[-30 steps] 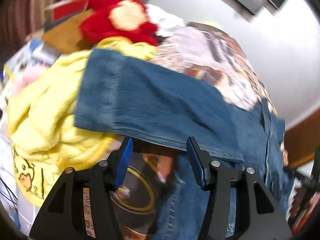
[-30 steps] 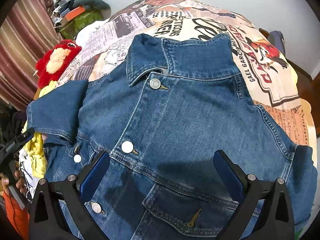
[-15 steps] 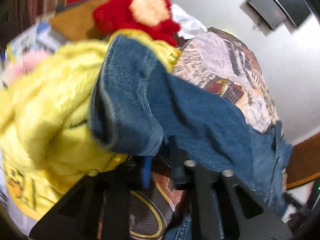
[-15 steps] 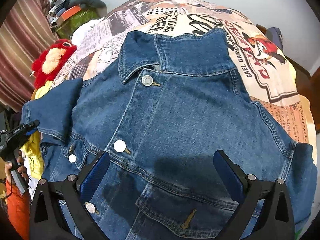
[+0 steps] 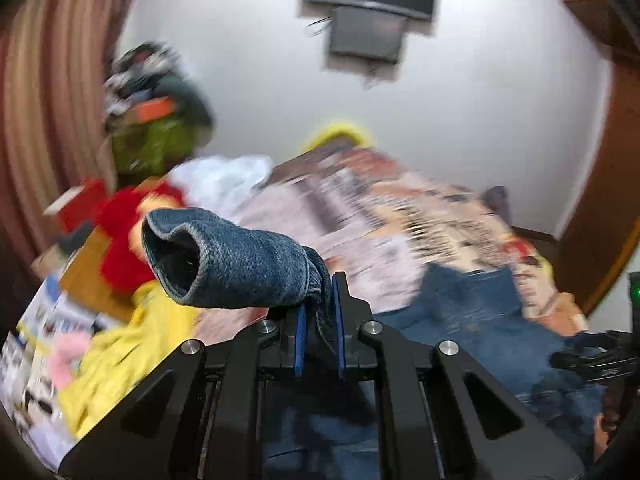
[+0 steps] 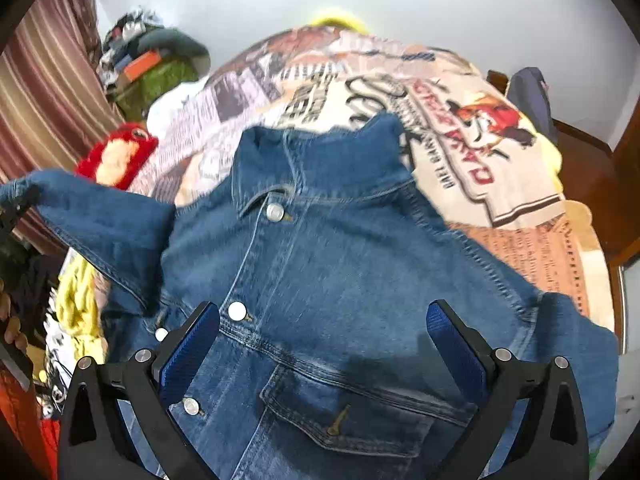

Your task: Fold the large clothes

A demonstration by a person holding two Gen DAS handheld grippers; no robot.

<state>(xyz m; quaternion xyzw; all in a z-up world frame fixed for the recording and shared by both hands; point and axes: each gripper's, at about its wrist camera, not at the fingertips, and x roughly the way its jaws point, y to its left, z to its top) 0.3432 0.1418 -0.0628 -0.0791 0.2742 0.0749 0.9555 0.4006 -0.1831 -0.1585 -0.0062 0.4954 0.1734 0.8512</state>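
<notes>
A blue denim jacket lies front-up and buttoned on a printed bedspread, collar toward the far end. My left gripper is shut on the jacket's sleeve, whose open cuff sticks up and to the left of the blue pads. In the right wrist view the same sleeve is lifted off the bed at the left. My right gripper is open and empty, hovering over the jacket's chest pocket area.
A red plush toy, a yellow garment and a pile of boxes and clothes sit along the bed's left side by a striped curtain. A wall-mounted screen hangs above. A wooden door frame stands at the right.
My left gripper closed on the sleeve near its cuff and lifted it up off the yellow garment. The right gripper stayed open and drew back slightly over the jacket.
</notes>
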